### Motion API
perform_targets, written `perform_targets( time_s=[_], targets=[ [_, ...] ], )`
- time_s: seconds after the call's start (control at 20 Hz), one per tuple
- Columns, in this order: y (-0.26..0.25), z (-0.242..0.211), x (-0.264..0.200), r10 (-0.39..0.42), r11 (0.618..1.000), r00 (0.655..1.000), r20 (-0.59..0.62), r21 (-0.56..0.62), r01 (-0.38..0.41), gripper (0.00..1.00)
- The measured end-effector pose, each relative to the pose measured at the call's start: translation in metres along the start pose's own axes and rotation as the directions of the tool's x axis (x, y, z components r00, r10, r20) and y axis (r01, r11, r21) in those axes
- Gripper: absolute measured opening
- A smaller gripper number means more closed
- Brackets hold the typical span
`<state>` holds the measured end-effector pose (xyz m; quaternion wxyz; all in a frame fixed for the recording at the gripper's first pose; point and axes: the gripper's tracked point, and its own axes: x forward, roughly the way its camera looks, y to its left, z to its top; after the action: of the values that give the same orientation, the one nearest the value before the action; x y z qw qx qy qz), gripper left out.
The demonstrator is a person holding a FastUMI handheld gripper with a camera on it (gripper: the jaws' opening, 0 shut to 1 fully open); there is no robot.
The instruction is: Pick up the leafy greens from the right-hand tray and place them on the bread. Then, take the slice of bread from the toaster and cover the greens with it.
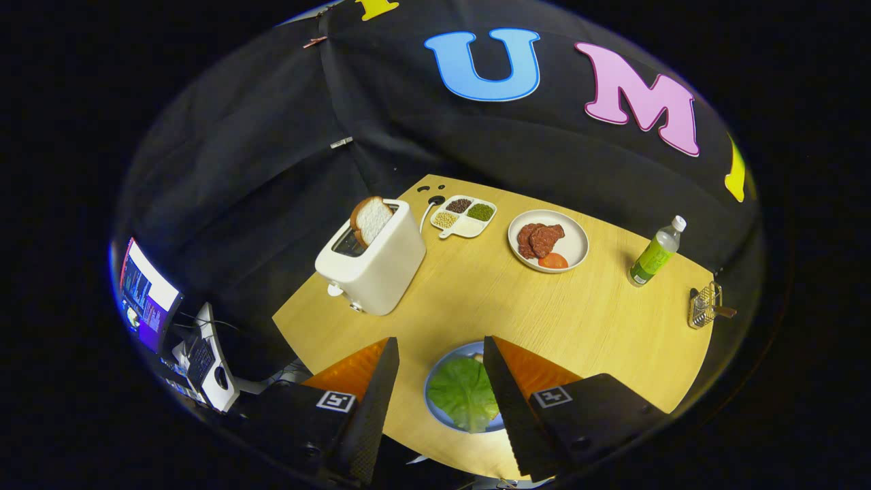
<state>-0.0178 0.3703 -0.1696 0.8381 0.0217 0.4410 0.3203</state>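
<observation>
While hand-held gripper [439,381] gapes, crinkly leafy greens [464,393] lie btwn fingers.

A light wooden table [517,306] carries a white toaster [373,269], a divided dish of grains [464,216], a white plate [575,246], a green bottle [656,253], a small wire basket [705,306] and a blue plate [435,408].

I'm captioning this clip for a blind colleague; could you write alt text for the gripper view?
The open two-finger gripper hovers above a green lettuce leaf lying on a blue plate, seen between its fingers. Beyond them on the round wooden table stand a white toaster holding a bread slice, a plate of meat and tomato, and a green bottle.
</observation>
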Motion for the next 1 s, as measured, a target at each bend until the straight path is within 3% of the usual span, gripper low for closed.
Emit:
perform_targets(
  time_s=[0.3, 0.6, 1.0],
  targets=[
    [0.062, 0.051, 0.022, 0.034, 0.999, 0.999, 0.020, 0.007, -0.034, 0.79],
    [0.106, 0.103, 0.074, 0.054, 0.999, 0.999, 0.005, -0.009, -0.054, 0.79],
    [0.134, 0.129, 0.156, 0.038, 0.999, 0.997, -0.074, 0.012, -0.037, 0.79]
  ],
)
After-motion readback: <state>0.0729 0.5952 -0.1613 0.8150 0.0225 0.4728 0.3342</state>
